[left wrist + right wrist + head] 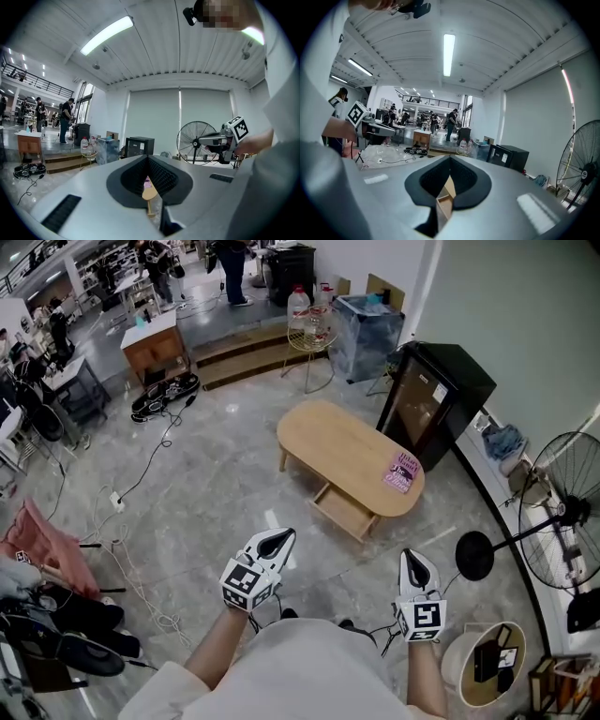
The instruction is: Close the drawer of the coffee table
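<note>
Drawer [342, 510] of the coffee table stands pulled out, a shallow wooden box that looks empty. It juts toward the near side from under the low oval wooden surface [337, 451], below that surface's right half. A pink booklet [400, 472] lies on top near the right end, and a black cabinet [436, 399] stands just beyond the surface on the far right.

The person holding the tools is well apart from the drawer, with bare marble floor between. Both arms are held out in front. The left tongs [278, 540] are closed with nothing between them; their own view shows the dark pads meeting and only a sliver of the surface through the notch below. The right tongs [415, 562] look the same, pads together and empty, with the open drawer framed in the notch. Both tools point roughly level, toward the drawer.

I judge this to be the approach step: nothing has touched the drawer and it is fully open. Closed tongs suit what comes next, since a drawer needs a push and not a grip. The next move calls for getting close and bringing one tool low, to the height of the drawer's near front panel. Meeting that panel near its middle and pressing straight toward the far side should keep the box from skewing on its runners. The surface looks light, so a sharp shove might slide the whole thing.
</note>
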The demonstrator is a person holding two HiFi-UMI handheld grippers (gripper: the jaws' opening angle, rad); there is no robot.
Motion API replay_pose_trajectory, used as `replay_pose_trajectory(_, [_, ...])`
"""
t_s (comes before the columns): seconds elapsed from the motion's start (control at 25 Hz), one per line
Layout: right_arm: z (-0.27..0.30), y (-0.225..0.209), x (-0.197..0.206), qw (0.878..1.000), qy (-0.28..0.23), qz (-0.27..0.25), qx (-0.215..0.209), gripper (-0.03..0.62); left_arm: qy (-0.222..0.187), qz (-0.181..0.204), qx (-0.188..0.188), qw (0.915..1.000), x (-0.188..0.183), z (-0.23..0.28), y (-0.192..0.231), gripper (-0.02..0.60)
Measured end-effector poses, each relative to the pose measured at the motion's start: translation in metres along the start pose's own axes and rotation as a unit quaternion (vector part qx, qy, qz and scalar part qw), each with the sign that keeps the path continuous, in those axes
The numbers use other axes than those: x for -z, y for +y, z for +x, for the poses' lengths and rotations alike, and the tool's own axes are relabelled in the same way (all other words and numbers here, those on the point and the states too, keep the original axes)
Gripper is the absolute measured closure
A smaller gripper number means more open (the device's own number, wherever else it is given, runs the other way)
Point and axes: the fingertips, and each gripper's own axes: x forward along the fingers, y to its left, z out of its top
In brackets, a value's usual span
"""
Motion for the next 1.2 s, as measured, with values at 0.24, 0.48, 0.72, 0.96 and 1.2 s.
replay_pose_trajectory(0.24, [0.01,0.036,0.005,1.0,0.005,0.0,-0.002,0.583,0.008,-0.001,0.011,0.9999,0.008,-0.013,0.019,0.574])
replay_pose_trajectory(0.48, [0.013,0.05,0.011,1.0,0.015,0.012,0.014,0.583,0.011,-0.005,0.021,0.9997,0.014,-0.02,0.033,0.574])
replay_pose_trajectory(0.72, [0.018,0.045,0.018,0.999,0.024,0.018,0.023,0.583,0.013,-0.012,0.023,0.9996,0.019,-0.013,0.041,0.574])
replay_pose_trajectory(0.96, [0.037,0.022,0.021,0.999,0.024,0.025,0.014,0.583,0.018,-0.013,0.016,0.9996,0.018,0.013,0.047,0.574])
replay_pose_trajectory(1.2, [0.072,-0.019,0.025,0.999,0.022,0.039,0.0,0.583,0.023,-0.017,0.006,0.9996,0.01,0.055,0.049,0.574])
